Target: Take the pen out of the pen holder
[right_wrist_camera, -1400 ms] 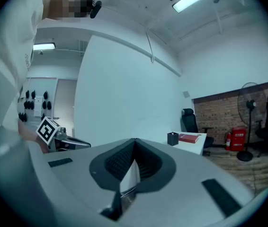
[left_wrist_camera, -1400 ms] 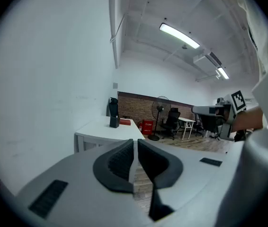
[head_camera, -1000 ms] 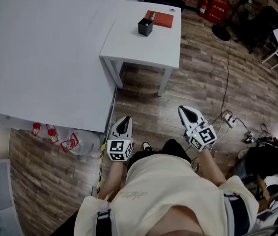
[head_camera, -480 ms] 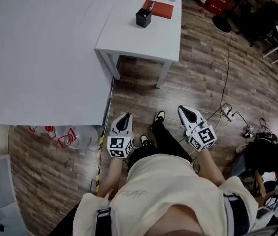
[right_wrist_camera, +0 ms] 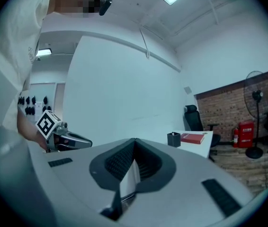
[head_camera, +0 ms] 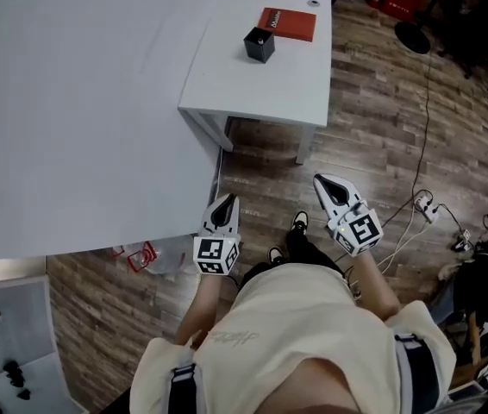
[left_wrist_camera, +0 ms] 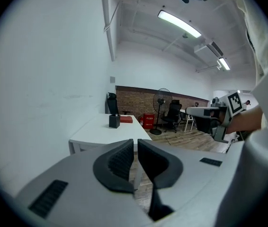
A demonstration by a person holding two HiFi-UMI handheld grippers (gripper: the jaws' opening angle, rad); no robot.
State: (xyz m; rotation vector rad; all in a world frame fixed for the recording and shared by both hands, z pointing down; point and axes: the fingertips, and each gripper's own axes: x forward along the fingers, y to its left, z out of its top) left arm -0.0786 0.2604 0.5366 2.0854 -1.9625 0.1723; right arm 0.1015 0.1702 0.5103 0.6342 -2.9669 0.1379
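A black pen holder [head_camera: 259,44] stands on a small white table [head_camera: 253,80] far ahead of me, next to a red book [head_camera: 288,23]. No pen can be made out in it at this distance. The holder also shows small in the left gripper view [left_wrist_camera: 114,121] and the right gripper view [right_wrist_camera: 174,139]. My left gripper [head_camera: 224,205] and right gripper [head_camera: 325,184] are held at waist height over the wooden floor, well short of the table. Both are shut with nothing between the jaws.
A large white wall [head_camera: 71,102] runs along my left up to the table. A power strip and cables [head_camera: 422,203] lie on the floor at the right. A standing fan [head_camera: 413,34] and office chairs stand beyond the table. Red items [head_camera: 140,255] lie by the wall's base.
The view has shifted as the person steps over the floor; the table sits a little further right in the picture. Both grippers keep their place in front of the body, still shut.
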